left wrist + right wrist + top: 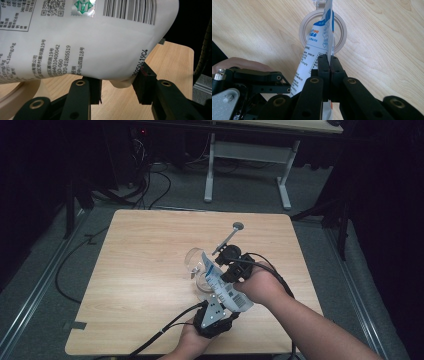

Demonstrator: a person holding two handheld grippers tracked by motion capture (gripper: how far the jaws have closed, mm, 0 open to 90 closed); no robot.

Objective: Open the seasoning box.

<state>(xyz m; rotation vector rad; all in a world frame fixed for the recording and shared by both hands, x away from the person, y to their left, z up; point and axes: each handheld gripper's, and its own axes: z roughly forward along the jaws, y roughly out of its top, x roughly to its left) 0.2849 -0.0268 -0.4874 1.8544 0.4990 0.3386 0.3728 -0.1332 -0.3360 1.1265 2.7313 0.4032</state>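
left gripper (216, 316): fingers pinching the pouch (226, 287) at its bottom corner, keep it raised | right gripper (231, 262): fingers pressed together on the pouch's upper edge, steady the spout | pouch tilted over clear jar (200, 267) mid-table (145, 265): pour slowly, mouth centred | spoon (229, 236) beyond, leave clear

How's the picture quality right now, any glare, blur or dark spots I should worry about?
High view: table evenly lit, surroundings nearly black, pouch small and soft. Left gripper view: pouch print sharp, foil sticker glaring. Right gripper view: right hand-held gripper and wood sharp, no glare.
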